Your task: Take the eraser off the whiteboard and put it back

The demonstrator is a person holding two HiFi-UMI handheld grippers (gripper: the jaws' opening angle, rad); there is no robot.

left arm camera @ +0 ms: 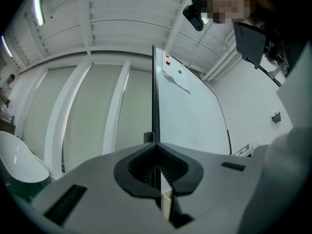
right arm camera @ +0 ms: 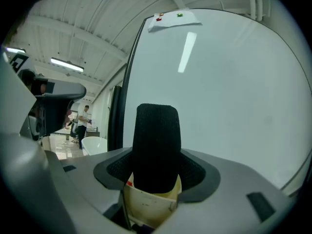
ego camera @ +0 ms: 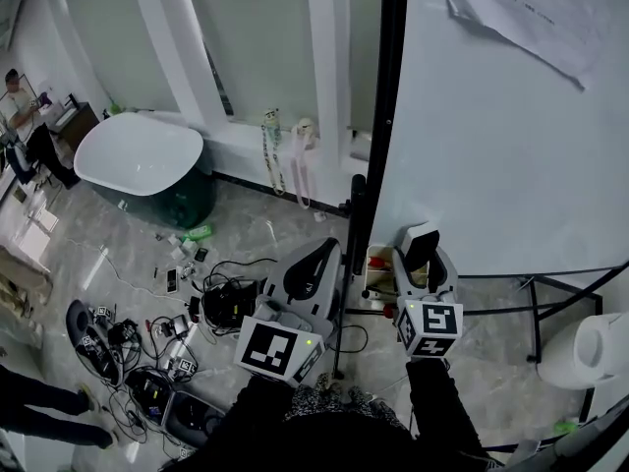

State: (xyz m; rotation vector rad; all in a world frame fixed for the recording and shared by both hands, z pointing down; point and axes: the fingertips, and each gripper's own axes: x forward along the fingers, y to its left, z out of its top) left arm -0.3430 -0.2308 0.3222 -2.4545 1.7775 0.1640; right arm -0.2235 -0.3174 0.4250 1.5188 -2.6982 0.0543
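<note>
The eraser [ego camera: 423,248], a pale body with a black felt face [right arm camera: 156,145], stands upright between the jaws of my right gripper [ego camera: 425,264], which is shut on it. In the right gripper view the felt faces the whiteboard [right arm camera: 229,82] a little way off, and the gripper [right arm camera: 156,177] points level at the board. The whiteboard [ego camera: 491,146] fills the right of the head view. My left gripper [ego camera: 313,265] hangs left of the board's black edge. Its jaws meet with nothing between them [left arm camera: 157,172].
A sheet of paper [ego camera: 536,13] is pinned high on the board with small magnets [right arm camera: 168,16]. The board's stand legs [ego camera: 536,303] spread on the floor beside a white roll [ego camera: 590,347]. A white tub [ego camera: 138,155] and tangled cables and gear [ego camera: 147,347] lie to the left.
</note>
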